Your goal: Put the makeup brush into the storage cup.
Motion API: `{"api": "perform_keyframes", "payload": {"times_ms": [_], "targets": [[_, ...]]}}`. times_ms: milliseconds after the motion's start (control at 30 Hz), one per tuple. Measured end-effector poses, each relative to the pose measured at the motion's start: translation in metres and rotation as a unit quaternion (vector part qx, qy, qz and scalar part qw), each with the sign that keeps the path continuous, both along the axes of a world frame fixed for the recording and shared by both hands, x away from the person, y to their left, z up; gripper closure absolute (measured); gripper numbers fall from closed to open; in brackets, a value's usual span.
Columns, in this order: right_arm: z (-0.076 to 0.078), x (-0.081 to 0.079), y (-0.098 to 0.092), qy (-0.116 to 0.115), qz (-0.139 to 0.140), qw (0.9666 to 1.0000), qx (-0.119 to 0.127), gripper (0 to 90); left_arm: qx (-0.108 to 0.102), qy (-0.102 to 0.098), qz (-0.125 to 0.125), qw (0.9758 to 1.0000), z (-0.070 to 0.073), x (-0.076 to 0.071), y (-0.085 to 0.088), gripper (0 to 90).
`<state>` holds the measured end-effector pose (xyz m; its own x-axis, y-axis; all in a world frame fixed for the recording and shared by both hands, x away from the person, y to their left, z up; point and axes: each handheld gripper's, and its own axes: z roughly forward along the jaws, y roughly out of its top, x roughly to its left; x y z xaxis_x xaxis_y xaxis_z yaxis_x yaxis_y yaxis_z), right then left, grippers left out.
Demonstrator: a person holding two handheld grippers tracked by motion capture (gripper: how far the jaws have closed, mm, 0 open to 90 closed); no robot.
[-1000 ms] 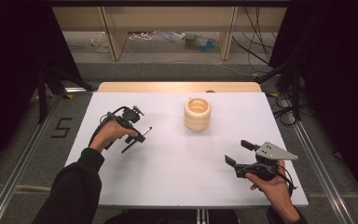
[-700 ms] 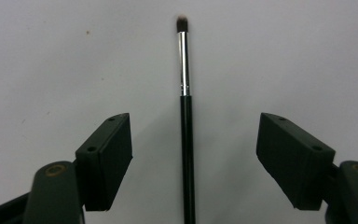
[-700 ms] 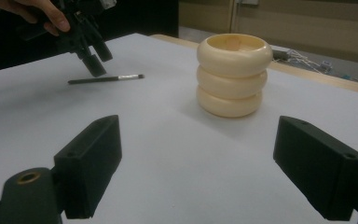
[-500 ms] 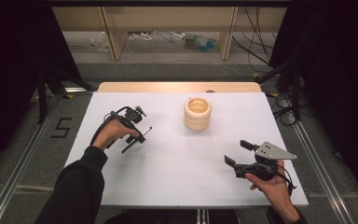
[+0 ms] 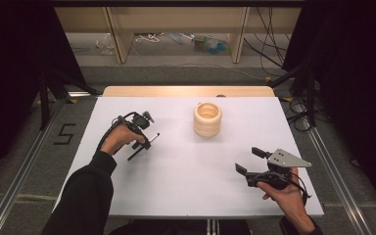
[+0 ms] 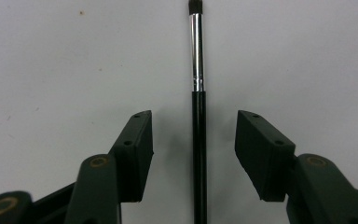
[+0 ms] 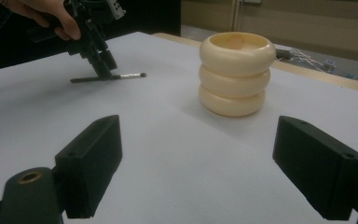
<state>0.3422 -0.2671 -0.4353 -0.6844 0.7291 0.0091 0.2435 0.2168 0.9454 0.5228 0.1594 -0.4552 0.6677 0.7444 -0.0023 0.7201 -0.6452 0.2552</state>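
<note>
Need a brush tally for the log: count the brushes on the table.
1. The thin black-handled brush lies flat on the white table, between the left gripper's closing jaws, untouched. The ribbed cream holder may hide more.

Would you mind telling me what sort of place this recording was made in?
Probably a lab recording bay: a white tabletop ringed by black curtains, aluminium floor rails, loose cables near a wooden shelf unit.

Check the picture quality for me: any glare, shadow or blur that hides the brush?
Left gripper view: sharp, with the brush lying between the jaws, bright glare on its metal band, a soft shadow on its left. Right gripper view: its own jaws near the lens are blurred, while the cream holder is clear. High view: the table is evenly lit, the surroundings dark, the brush small.
</note>
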Motion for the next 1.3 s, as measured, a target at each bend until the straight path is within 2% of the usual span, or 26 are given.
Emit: {"api": "perform_keyframes", "payload": {"times_ms": [67, 100, 133, 233, 267, 300, 367, 433, 500, 567, 633, 733, 767, 800, 833, 900, 933, 967, 1033, 1067, 1133, 1167, 1200, 1300], "targets": [[-0.0004, 0.0, 0.0003, 0.003, -0.001, 1.0, -0.001, 16.8, 0.008, 0.001, -0.009, 0.9999, -0.0005, 0.0014, -0.0006, 49.6], [-0.0004, 0.0, 0.0003, 0.003, -0.001, 1.0, 0.0, 16.8, 0.005, 0.005, 0.0, 1.0, -0.0018, -0.0005, -0.0027, 51.6], [-0.0002, -0.0001, 0.0004, 0.003, 0.0, 1.0, 0.0, 16.8, 0.015, 0.005, -0.022, 0.9996, -0.0012, 0.002, -0.0017, 52.4], [-0.0008, -0.0006, 0.0015, 0.006, -0.002, 1.0, 0.003, 16.9, 0.01, 0.005, -0.016, 0.9998, -0.0021, 0.0022, -0.0034, 56.3], [-0.0007, -0.0011, 0.0017, 0.011, -0.002, 0.9999, 0.004, 16.9, 0.008, 0.015, -0.006, 0.9998, -0.0028, 0.0008, -0.0043, 57.3], [-0.0005, -0.0011, 0.0017, 0.009, -0.001, 0.9999, 0.005, 17.0, 0.014, 0.011, -0.024, 0.9996, -0.0033, 0.0029, -0.003, 59.0], [-0.0005, -0.0002, 0.0011, 0.001, 0.001, 1.0, 0.001, 17.0, 0.01, 0.021, -0.008, 0.9997, -0.0042, 0.0023, -0.0028, 61.2], [-0.0004, -0.0012, 0.0014, 0.014, 0.001, 0.9999, 0.002, 17.0, -0.001, 0.02, 0.005, 0.9998, -0.0048, 0.0019, -0.0031, 62.3], [-0.0005, -0.0013, 0.0019, 0.011, 0.0, 0.9999, 0.006, 17.2, 0.007, 0.024, -0.007, 0.9997, -0.0039, 0.0031, -0.0011, 64.6], [-0.0005, -0.0012, 0.0018, 0.012, 0.001, 0.9999, 0.007, 17.4, -0.005, 0.02, 0.005, 0.9998, -0.005, 0.0036, -0.0003, 66.7], [-0.0006, -0.0012, 0.0017, 0.012, 0.001, 0.9999, 0.006, 17.4, 0.004, 0.025, -0.005, 0.9997, -0.0038, 0.0047, 0.0014, 69.2], [-0.0006, -0.0012, 0.002, 0.01, 0.001, 0.9999, 0.006, 17.4, -0.001, 0.02, 0.003, 0.9998, -0.0048, 0.0037, -0.0004, 71.3], [-0.0004, -0.0012, 0.0018, 0.015, 0.004, 0.9999, 0.004, 17.4, 0.0, 0.02, 0.001, 0.9998, -0.0047, 0.0034, -0.0005, 71.6], [-0.0011, 0.0005, 0.0016, 0.003, 0.005, 1.0, 0.006, 17.4, 0.007, 0.019, -0.009, 0.9997, -0.0041, 0.0038, -0.0001, 72.4], [-0.0014, 0.0002, 0.0022, 0.006, 0.006, 0.9999, 0.012, 17.4, 0.012, 0.024, -0.013, 0.9996, -0.0035, 0.0035, -0.0004, 73.6], [-0.0009, -0.0007, 0.0022, 0.013, 0.006, 0.9998, 0.01, 17.4, 0.005, 0.017, -0.008, 0.9998, -0.005, 0.0021, -0.002, 75.6], [-0.0016, 0.0006, 0.0021, 0.004, 0.006, 0.9999, 0.009, 17.4, 0.002, 0.017, -0.004, 0.9998, -0.0053, 0.0019, -0.0022, 75.9], [-0.001, -0.0007, 0.002, 0.018, 0.008, 0.9998, 0.008, 17.4, 0.003, 0.018, -0.006, 0.9998, -0.0051, 0.0019, -0.0019, 76.3], [-0.0013, 0.0004, 0.0021, 0.004, 0.006, 0.9999, 0.009, 17.4, 0.013, 0.016, -0.021, 0.9996, -0.0044, 0.0029, -0.0016, 77.7], [-0.0002, -0.0004, 0.0011, 0.007, 0.005, 1.0, 0.0, 17.4, 0.017, 0.017, -0.028, 0.9993, -0.004, 0.0035, -0.0018, 78.5], [-0.0012, 0.0006, 0.0019, 0.005, 0.008, 0.9999, 0.004, 17.5, 0.01, 0.019, -0.021, 0.9996, -0.0047, 0.0018, -0.0032, 80.2], [-0.0013, 0.0006, 0.0018, 0.005, 0.009, 0.9999, 0.004, 17.5, 0.014, 0.023, -0.023, 0.9994, -0.0039, 0.0015, -0.0035, 81.4], [-0.0011, 0.0006, 0.0019, 0.005, 0.008, 0.9999, 0.005, 17.5, 0.02, 0.018, -0.043, 0.9987, -0.0033, 0.0037, -0.0026, 82.6], [-0.0012, 0.0006, 0.0019, 0.005, 0.009, 0.9999, 0.004, 17.5, 0.023, 0.016, -0.05, 0.9984, -0.0032, 0.0035, -0.0028, 83.4]]}}
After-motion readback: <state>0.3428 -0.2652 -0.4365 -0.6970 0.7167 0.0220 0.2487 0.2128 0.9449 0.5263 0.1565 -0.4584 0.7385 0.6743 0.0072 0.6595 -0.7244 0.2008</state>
